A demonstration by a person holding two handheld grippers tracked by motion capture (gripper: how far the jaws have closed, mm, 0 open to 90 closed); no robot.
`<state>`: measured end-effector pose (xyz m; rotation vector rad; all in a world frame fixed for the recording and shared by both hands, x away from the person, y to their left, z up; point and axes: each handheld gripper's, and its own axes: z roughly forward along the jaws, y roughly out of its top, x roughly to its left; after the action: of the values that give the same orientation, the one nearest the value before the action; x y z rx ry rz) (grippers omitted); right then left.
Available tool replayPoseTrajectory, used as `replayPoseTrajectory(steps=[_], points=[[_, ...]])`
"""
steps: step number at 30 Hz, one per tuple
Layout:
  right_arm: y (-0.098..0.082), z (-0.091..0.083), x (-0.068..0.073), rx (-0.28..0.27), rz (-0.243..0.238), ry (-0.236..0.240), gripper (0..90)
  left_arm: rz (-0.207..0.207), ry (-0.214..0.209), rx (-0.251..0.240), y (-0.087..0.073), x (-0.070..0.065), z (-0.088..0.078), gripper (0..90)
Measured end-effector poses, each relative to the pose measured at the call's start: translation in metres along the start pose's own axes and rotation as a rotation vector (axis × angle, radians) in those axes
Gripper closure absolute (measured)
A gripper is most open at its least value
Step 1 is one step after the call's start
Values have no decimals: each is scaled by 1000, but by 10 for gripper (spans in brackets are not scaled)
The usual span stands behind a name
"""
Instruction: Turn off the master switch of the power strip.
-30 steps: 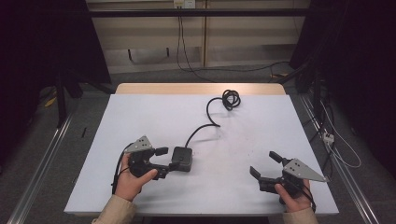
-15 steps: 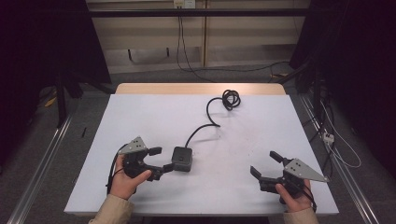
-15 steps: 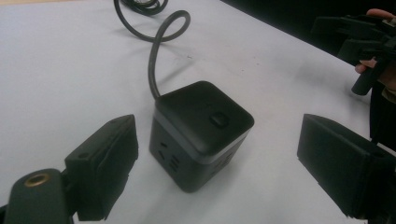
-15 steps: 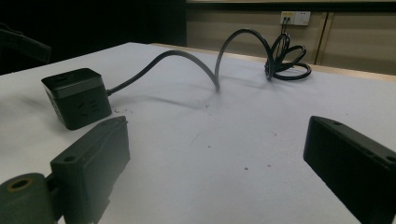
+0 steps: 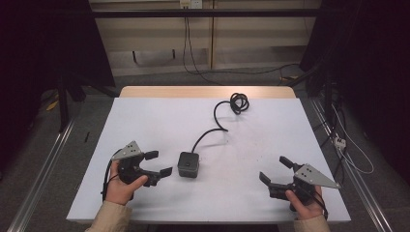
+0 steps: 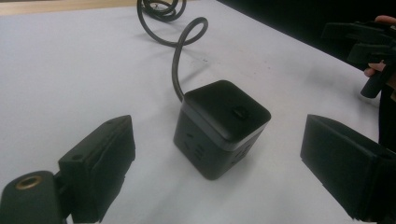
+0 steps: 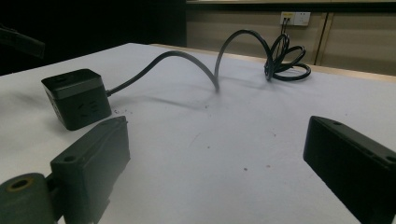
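White bench (image 5: 145, 121) first: my black socket cube (image 5: 188, 164) sits near its front middle, cord (image 5: 217, 123) trailing off to a coil at the far edge. Left gripper (image 5: 158, 163) has just drawn back from the cube, jaws opening, nothing between them (cube released, I judge it placed). Right gripper (image 5: 275, 169) waits well apart, jaws spread and bare
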<state>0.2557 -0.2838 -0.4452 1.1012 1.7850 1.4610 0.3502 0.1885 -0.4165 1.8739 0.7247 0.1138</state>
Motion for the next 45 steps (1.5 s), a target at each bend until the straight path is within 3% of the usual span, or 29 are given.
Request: replayPoseTrajectory(steps=[37,45], points=[[0,-1,0,-1,6,-4,66,-30,50,-23,-17,26,-24,89],[-1,-1,-1,1,6,-4,66,-18,62,-12,-21,27,-26,84]])
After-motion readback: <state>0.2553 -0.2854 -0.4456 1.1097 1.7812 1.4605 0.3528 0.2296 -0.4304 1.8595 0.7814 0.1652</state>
